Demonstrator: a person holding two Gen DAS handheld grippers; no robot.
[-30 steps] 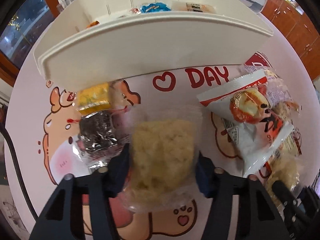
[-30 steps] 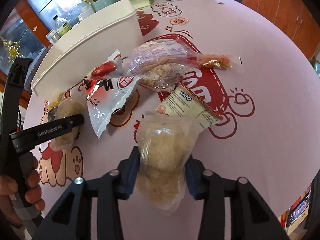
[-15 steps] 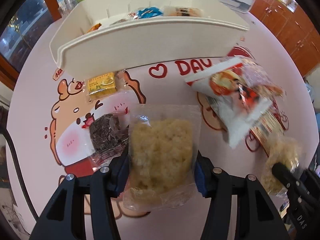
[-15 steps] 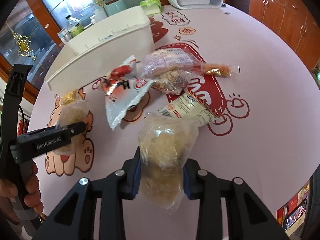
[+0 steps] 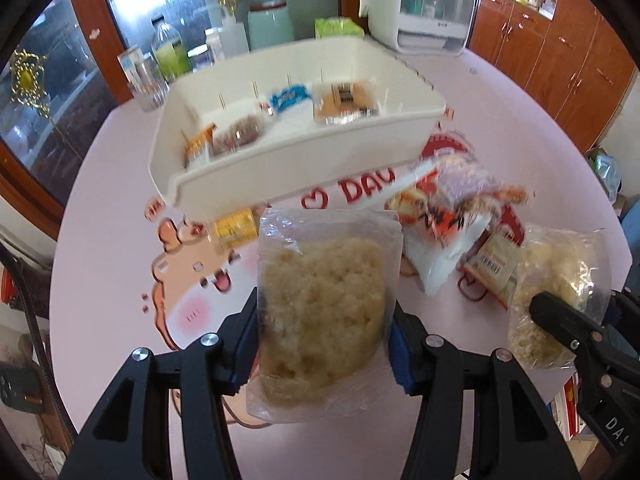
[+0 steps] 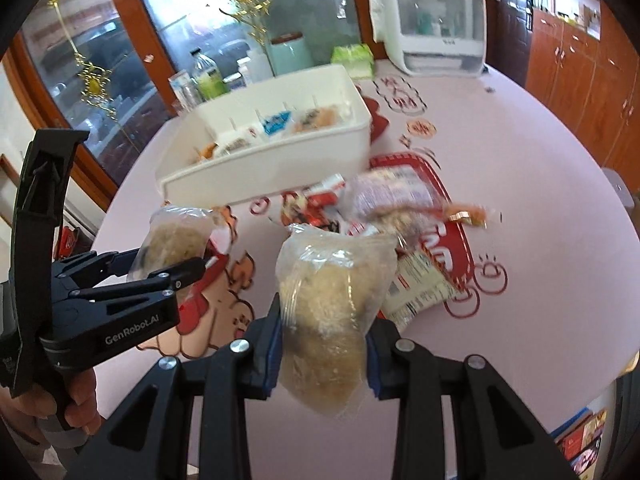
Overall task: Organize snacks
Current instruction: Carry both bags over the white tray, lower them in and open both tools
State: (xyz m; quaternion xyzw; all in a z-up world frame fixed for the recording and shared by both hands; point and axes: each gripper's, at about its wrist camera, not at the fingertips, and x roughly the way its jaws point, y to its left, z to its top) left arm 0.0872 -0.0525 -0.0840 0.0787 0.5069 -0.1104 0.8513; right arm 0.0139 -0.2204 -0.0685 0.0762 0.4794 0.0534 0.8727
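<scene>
My left gripper [image 5: 322, 344] is shut on a clear bag of pale rice crisp [image 5: 324, 300] and holds it above the pink table. My right gripper [image 6: 322, 354] is shut on a second, similar clear bag of rice crisp [image 6: 328, 312], also lifted. Each gripper with its bag shows in the other view: the right one with its bag [image 5: 556, 296], the left one with its bag [image 6: 176, 240]. A white divided bin [image 5: 304, 160] stands behind, holding a few snacks; it also shows in the right wrist view [image 6: 272, 160].
A loose pile of snack packets [image 5: 448, 216] lies right of the bin, with a small yellow packet [image 5: 234, 228] in front of it. Bottles and a jar [image 5: 172, 52] and a white appliance [image 5: 424, 4] stand at the table's far edge. Wooden cabinets are at right.
Both grippers have risen with their bags and tilted up, so the bin's inside and the room behind now show. The dark foil packet has gone out of the left wrist view.
</scene>
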